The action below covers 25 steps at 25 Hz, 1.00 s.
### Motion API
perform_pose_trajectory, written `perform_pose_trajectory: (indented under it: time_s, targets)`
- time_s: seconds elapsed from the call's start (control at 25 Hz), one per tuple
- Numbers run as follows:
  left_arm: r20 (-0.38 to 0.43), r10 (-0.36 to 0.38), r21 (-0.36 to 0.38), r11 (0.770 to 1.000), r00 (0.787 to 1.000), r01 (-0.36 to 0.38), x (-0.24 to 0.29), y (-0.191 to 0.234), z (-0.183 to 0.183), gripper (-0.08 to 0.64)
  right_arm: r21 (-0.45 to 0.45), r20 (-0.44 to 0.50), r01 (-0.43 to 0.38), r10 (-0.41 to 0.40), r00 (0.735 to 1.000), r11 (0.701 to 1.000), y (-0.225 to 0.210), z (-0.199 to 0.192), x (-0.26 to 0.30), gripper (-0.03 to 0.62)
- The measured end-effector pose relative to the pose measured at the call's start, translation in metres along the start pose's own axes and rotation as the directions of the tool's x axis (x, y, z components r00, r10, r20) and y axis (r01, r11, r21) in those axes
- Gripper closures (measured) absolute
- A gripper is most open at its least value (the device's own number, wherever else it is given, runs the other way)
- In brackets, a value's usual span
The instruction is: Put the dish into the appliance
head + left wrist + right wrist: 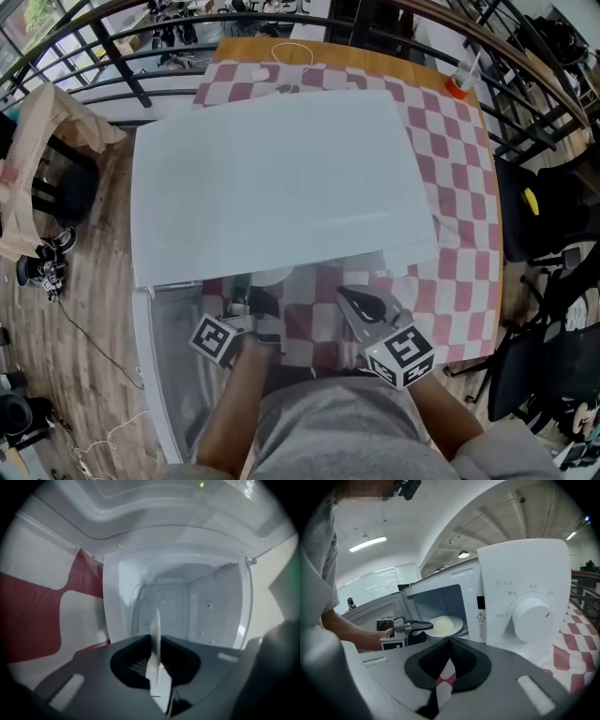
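Observation:
A white plate (444, 625) with a pale round of food on it is held level at the mouth of the white microwave (520, 573). My left gripper (421, 626) is shut on the plate's rim. In the left gripper view the plate (156, 623) shows edge-on between the jaws of my left gripper (154, 644), with the empty oven cavity (187, 606) straight ahead. From above, the plate (272, 277) peeks out under the microwave's top (272, 187), just ahead of my left gripper (255, 305). My right gripper (350, 296) is shut and empty, in front of the control panel and its dial (532, 618).
The microwave door (173, 375) hangs open at the left. A red and white chequered cloth (450, 187) covers the table. A cup with a straw (457, 84) stands at the far right corner, with a white cable (291, 52) at the back edge. Railings and dark chairs (544, 216) surround the table.

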<state>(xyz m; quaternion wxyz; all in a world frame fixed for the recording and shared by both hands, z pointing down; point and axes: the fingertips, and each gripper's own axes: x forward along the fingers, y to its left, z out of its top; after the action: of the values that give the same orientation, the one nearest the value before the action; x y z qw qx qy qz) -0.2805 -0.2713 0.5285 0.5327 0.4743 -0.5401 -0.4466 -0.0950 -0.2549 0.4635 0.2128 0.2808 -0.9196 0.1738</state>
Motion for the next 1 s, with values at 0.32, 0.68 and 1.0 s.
perform_pose_trajectory:
  time_s: [0.32,0.68,1.0]
  targets:
    - [0.029,0.064,0.043,0.997,0.998,-0.065,0.004,0.008,0.005,0.518,0.009,-0.007,0.000,0.000,1.000,1.000,-0.002,-0.002,0.004,0.595]
    - [0.015,0.009,0.103,0.995,1.000,-0.010,0.004,-0.005,0.006,0.448,0.003,-0.006,-0.004,0.004,1.000,1.000,0.001,-0.003,0.002,0.595]
    - [-0.036,0.064,0.167,0.984,0.997,-0.057,-0.002,-0.006,0.004,0.385,0.005,0.008,0.012,-0.012,1.000,1.000,0.000,-0.002,-0.006,0.595]
